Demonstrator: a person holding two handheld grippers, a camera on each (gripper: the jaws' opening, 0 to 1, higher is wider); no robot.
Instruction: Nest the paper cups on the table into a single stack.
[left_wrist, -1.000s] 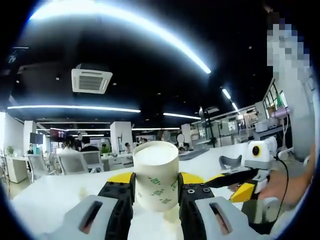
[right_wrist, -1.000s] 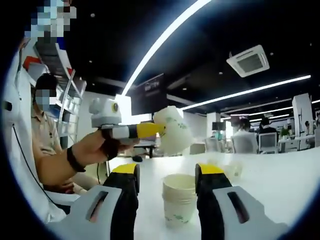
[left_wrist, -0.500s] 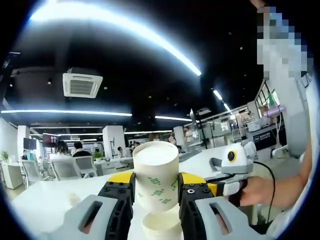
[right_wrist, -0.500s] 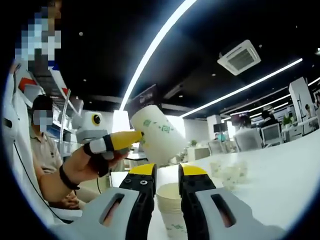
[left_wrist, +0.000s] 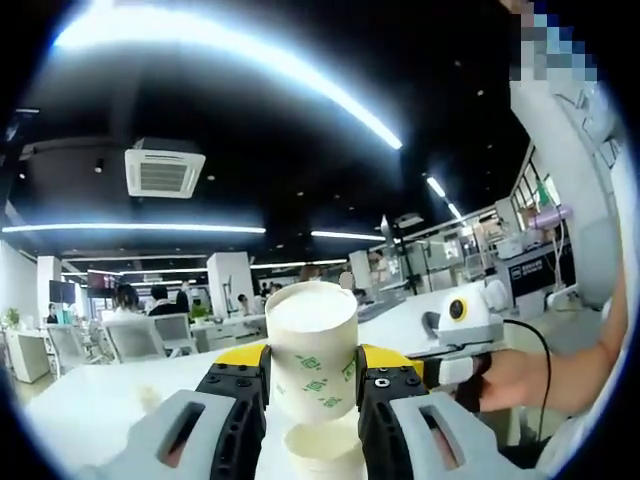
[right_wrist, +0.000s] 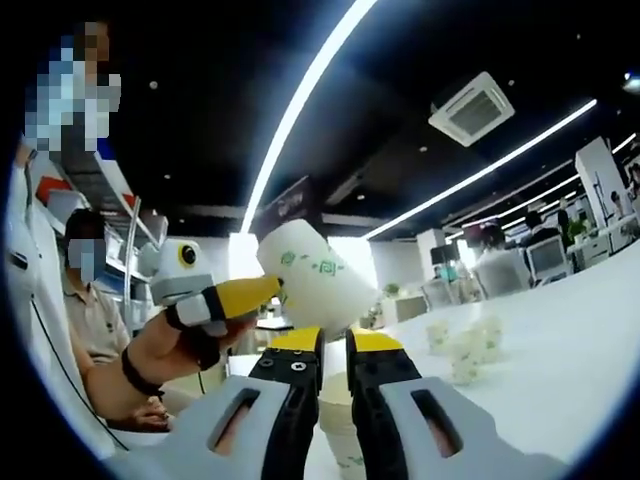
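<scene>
**Cup held over the stack**

In the left gripper view, the left gripper (left_wrist: 313, 378) is clamped on a white paper cup (left_wrist: 312, 348) with a green pattern, its jaws pressing the cup's sides. The cup stands upright between the jaws with its flat base up in the view. Just below the cup, between the same jaws, sits the open rim of the stack (left_wrist: 322, 448) of cups, and the held cup's lower end seems to reach that rim; whether it has gone inside cannot be told. To the right of the cup, the right gripper (left_wrist: 440, 358) comes in, held by a hand (left_wrist: 515, 375).

In the right gripper view, the right gripper (right_wrist: 333, 343) has its jaws drawn close on the stack (right_wrist: 338, 425), which stands on the white table (right_wrist: 560, 340). The cup (right_wrist: 318, 277) hangs tilted just above the stack, held by the left gripper (right_wrist: 260, 291) in a hand (right_wrist: 160, 345). To the right of the stack, well apart on the table, lie more cups (right_wrist: 465, 345), blurred.
</scene>
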